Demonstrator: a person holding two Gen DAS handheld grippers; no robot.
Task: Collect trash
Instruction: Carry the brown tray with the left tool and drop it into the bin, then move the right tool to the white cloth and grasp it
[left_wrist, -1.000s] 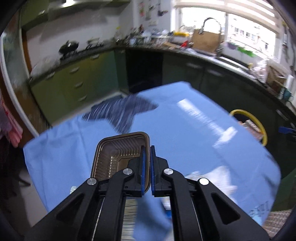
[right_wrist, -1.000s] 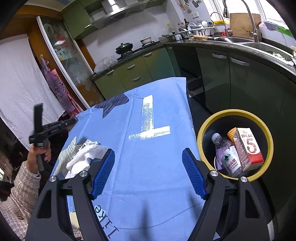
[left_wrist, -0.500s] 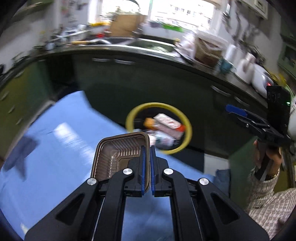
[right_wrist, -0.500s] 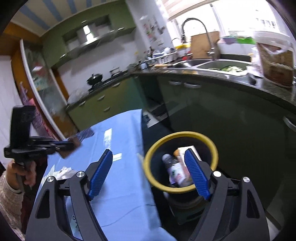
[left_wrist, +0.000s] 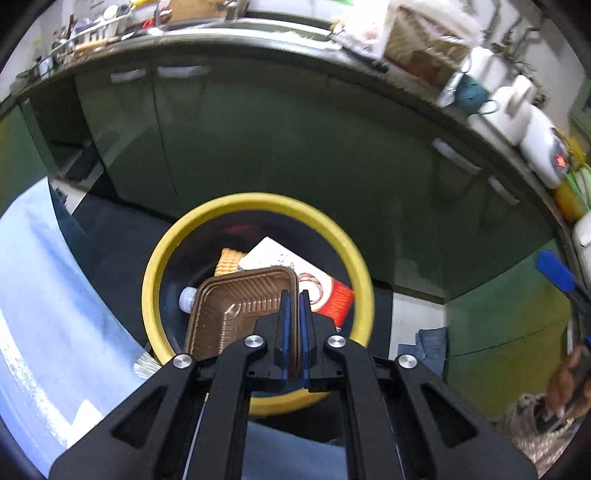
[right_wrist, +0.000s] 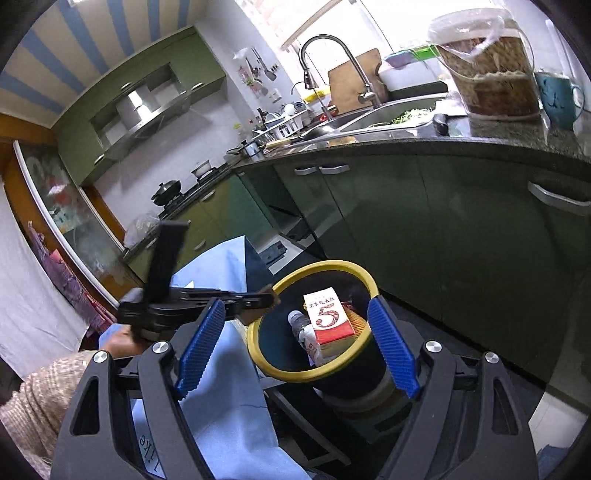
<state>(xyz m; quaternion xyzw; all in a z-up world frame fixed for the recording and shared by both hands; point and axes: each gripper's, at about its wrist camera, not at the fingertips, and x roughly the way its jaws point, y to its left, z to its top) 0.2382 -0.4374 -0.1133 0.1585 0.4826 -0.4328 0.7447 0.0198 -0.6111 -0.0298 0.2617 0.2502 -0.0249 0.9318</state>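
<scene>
1. A second ago the left gripper carried the brown plastic food tray over the blue tablecloth; half a second ago the yellow-rimmed trash bin had only come into sight ahead of it. Now the tray hangs directly above the bin's mouth, inside the ring of the yellow rim as the left wrist camera sees it.

2. The left gripper's jaws are clamped on the tray's right-hand rim, the blue pads pinching the thin edge between them. The grip looks the same as it did over the table, so the tray has not slipped on the way.

3. Inside the bin, under the tray, lie a milk carton printed with a red five, a clear water bottle whose cap peeks out at the tray's left edge, and something orange and ribbed that I cannot name.

4. The right gripper holds nothing; its jaws stand wide apart, as they did a second ago. It has swung from facing the tablecloth to facing the bin, which now sits between its fingers in its own view.

5. In my judgement the carry is finished and the release is what remains: opening the left jaws here should drop the tray into the bin.
</scene>
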